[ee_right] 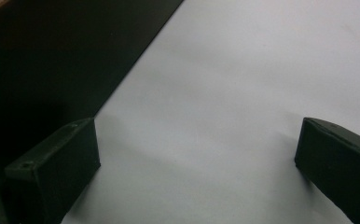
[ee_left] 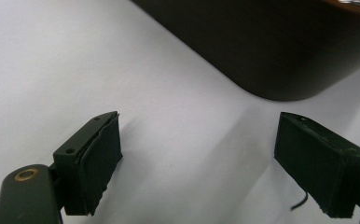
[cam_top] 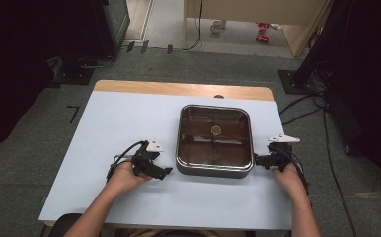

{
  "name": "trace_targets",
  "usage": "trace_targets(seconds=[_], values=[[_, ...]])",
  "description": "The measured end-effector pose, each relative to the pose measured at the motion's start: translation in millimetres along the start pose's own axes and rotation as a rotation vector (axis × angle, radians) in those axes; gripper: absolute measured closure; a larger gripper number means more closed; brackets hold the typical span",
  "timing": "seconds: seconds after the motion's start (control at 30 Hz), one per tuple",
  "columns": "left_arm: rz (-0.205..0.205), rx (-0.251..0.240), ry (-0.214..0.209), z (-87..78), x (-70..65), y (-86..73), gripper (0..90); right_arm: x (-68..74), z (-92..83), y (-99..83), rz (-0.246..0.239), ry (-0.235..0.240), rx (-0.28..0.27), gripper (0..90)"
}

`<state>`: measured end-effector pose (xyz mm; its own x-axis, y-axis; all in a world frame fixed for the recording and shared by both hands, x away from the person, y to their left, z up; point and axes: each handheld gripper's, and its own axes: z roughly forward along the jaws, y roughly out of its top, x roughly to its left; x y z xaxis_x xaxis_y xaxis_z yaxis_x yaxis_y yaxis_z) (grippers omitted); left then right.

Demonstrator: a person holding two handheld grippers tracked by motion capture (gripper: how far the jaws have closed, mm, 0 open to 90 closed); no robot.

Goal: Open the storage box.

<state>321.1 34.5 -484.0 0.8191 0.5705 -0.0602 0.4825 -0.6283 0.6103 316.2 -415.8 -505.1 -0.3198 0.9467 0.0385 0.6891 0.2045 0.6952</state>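
At far left of the bench (cam_top: 104, 123), pale sheet, nothing on it. Left tongs (cam_top: 165, 172) sit low just beside the near-left corner of the square pan (cam_top: 214, 140), released, nothing between the jaws; left gripper view has the pan's dark rounded corner (ee_left: 280, 70) ahead, apart from both pads. Pan sits centre-right on the bench, dark body, shiny rim, small round fitting in the middle of its floor. Right tongs (cam_top: 256, 160) at the pan's near-right corner, also spread with nothing in them; right gripper view puts the dark wall (ee_right: 52, 70) just beside one pad (ee_right: 57, 172), can't tell if touching. Risks: rounded corners and a slick sheet, so uneven closing could skid or rotate the pan; gripping only the thin rim could let it tip. Wooden edge shows along the bench's far side. Room: grey carpet, dark equipment stands on both sides, cables on the floor at right, red items on the floor at the back.
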Motion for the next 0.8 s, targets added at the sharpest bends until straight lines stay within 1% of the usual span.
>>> trace_targets(seconds=[0.03,0.07,0.1,0.13,0.17,0.2,0.23,0.27,0.3,0.33,0.37,0.4,0.43,0.5,0.57,0.63,0.67,0.73,0.77,0.8], values=[[0.018,0.025,-0.009,-0.7,0.4,3.7,15.4,0.0,0.0,0.0,0.0,0.0,0.0,0.0],[0.012,0.029,-0.018,-1.5,1.3,5.2,15.7,0.0,0.0,0.0,0.0,-0.001,0.0,0.0],[0.012,0.029,-0.018,-1.5,1.3,5.2,16.0,0.0,0.0,0.0,0.0,-0.001,0.0,0.0],[-0.019,0.022,-0.04,-4.9,5.1,8.8,17.7,-0.1,0.1,0.0,-0.001,0.0,0.0,0.0],[-0.019,0.022,-0.04,-4.9,5.1,8.8,21.4,-0.1,0.1,0.0,-0.001,0.0,0.0,0.0],[-0.032,0.003,-0.063,-9.4,8.6,11.0,24.5,-0.1,0.1,0.0,-0.001,0.0,0.0,0.0],[-0.032,0.003,-0.063,-9.4,8.6,11.0,24.8,-0.1,0.1,0.0,-0.001,0.0,0.0,0.0],[-0.039,-0.013,-0.082,-13.1,11.0,13.1,25.0,0.0,0.1,-0.1,-0.001,-0.001,-0.001,0.0],[-0.039,-0.013,-0.082,-13.1,11.0,13.1,25.4,0.0,0.1,-0.1,-0.001,-0.001,-0.001,0.0],[-0.039,-0.029,-0.086,-18.3,11.8,17.6,25.4,0.0,0.1,-0.1,-0.001,-0.001,-0.001,0.0],[-0.039,-0.029,-0.086,-18.3,11.8,17.6,25.4,0.0,0.1,-0.1,-0.001,-0.001,-0.001,0.0],[-0.028,-0.055,-0.089,-24.7,11.2,22.9,25.4,0.0,0.0,-0.2,-0.002,-0.001,-0.001,0.0],[-0.028,-0.055,-0.089,-24.7,11.2,22.9,25.4,0.0,0.0,-0.2,-0.002,-0.001,-0.001,0.0],[-0.01,-0.091,-0.087,-32.0,9.3,30.9,25.4,0.1,0.0,-0.2,-0.003,-0.002,-0.001,0.0],[-0.008,-0.099,-0.092,-33.5,8.4,33.4,25.3,0.1,0.0,-0.2,-0.003,-0.002,-0.001,0.0],[0.008,-0.105,-0.097,-36.2,6.8,38.7,25.1,0.2,0.0,-0.2,-0.003,-0.003,-0.002,0.0],[0.026,-0.113,-0.106,-38.4,4.3,44.6,24.2,0.3,-0.1,-0.2,-0.004,-0.004,-0.002,0.0],[0.033,-0.122,-0.112,-39.3,3.0,47.7,22.9,0.3,-0.1,-0.2,-0.004,-0.004,-0.002,0.0],[0.039,-0.132,-0.126,-40.2,1.6,51.6,22.9,0.4,-0.1,-0.2,-0.004,-0.004,-0.002,0.0],[0.044,-0.137,-0.131,-40.6,0.9,54.0,22.3,0.4,-0.1,-0.3,-0.006,-0.005,-0.002,0.0]])
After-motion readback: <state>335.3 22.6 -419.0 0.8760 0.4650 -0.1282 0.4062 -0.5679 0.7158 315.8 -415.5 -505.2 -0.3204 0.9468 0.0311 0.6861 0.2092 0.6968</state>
